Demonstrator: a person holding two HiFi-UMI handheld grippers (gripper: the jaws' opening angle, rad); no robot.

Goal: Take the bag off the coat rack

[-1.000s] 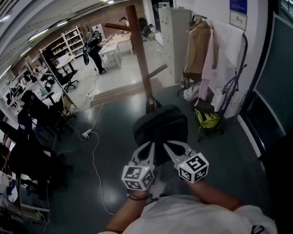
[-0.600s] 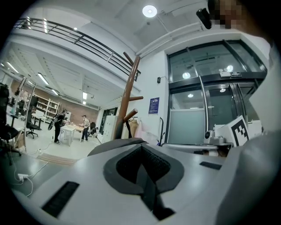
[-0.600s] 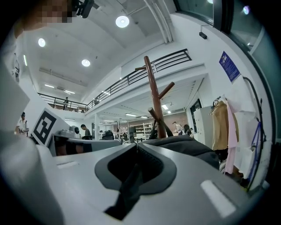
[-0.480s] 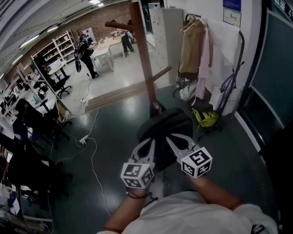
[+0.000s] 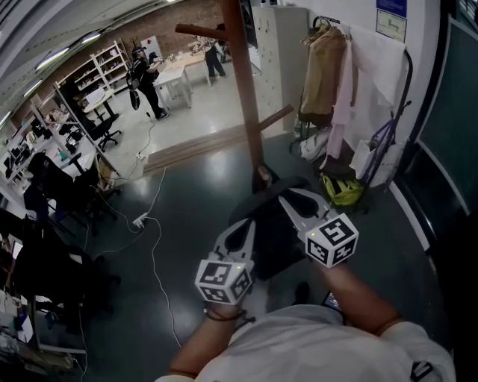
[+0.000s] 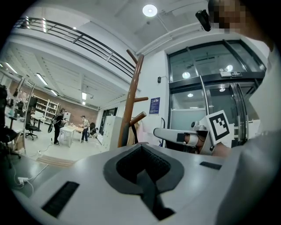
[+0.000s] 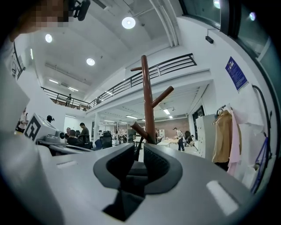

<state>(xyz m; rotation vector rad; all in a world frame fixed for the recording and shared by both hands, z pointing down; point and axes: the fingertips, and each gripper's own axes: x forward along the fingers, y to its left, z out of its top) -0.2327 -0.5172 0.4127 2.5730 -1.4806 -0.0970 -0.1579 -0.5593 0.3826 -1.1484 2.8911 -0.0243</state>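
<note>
— So, where is our bag (image 5: 269, 227)?
— Off the coat rack (image 5: 250, 112), hanging just in front of its post. Our left tongs (image 5: 244, 224) are closed on its strap.
— And our right tongs (image 5: 290, 195)?
— We have just been opening them. Part of the bag sits between their pads, unpinched.

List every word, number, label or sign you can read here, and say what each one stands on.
No text here can be read.
Blue sign on the white wall: print too small.
White notice below it: blurred.
Small plate on the glass door's frame: too small.
Marker cubes: square patterns only, no letters.
</note>
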